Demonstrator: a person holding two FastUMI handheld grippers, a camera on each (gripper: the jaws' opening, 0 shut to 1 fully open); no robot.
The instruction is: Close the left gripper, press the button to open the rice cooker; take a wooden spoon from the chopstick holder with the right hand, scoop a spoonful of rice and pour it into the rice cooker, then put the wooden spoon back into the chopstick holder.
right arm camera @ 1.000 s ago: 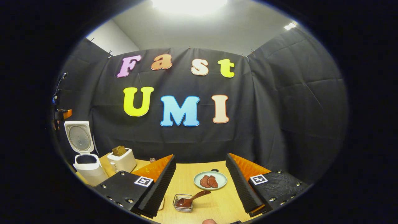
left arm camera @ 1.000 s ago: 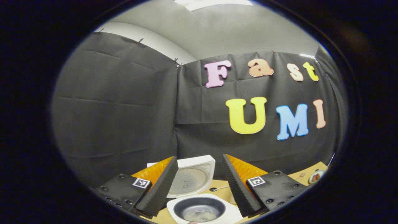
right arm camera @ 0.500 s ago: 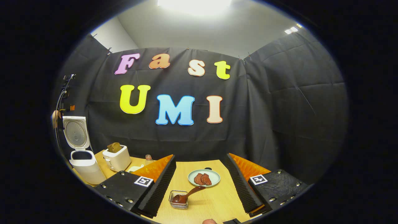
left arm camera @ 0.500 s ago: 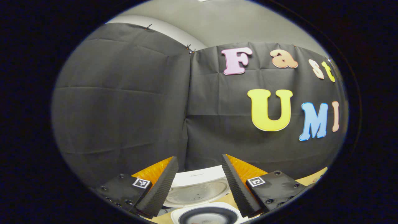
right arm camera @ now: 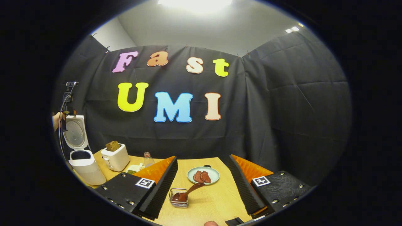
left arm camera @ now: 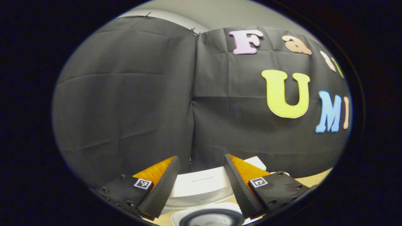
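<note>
My left gripper (left arm camera: 201,185) hangs over the rice cooker (left arm camera: 204,188) with its fingers spread and nothing between them; the raised lid (left arm camera: 201,183) stands just past the tips and the rim of the dark pot (left arm camera: 212,218) shows below. My right gripper (right arm camera: 202,185) is also spread and empty, held above the table (right arm camera: 213,201).

Judging from how things lie, the task looks almost finished. The cooker is open, so the button press is done. The spoon (right arm camera: 187,194) sits bowl-down in the wire holder (right arm camera: 179,202), its handle slanting up toward the plate (right arm camera: 203,175), and I hold nothing. Whether rice has gone into the pot I cannot tell: from the left gripper view the pot floor is cut off at the bottom edge. If the scoop has not yet been made, my next move is to bring the right gripper down onto the spoon handle and close on it above the holder's rim. The holder looks light, so I would lift straight up so as not to drag it along. If the scoop is done, all that remains is to draw both hands clear.

In the right gripper view the cooker stands far off at the table's left end, with a toaster (right arm camera: 114,158) holding bread beside it and a small bottle (right arm camera: 147,158) nearer the middle. The plate carries pieces of reddish meat and lies just behind the holder, close enough that a wide swing of the spoon could clip it. A hand (right arm camera: 57,121) shows by the cooker lid.
</note>
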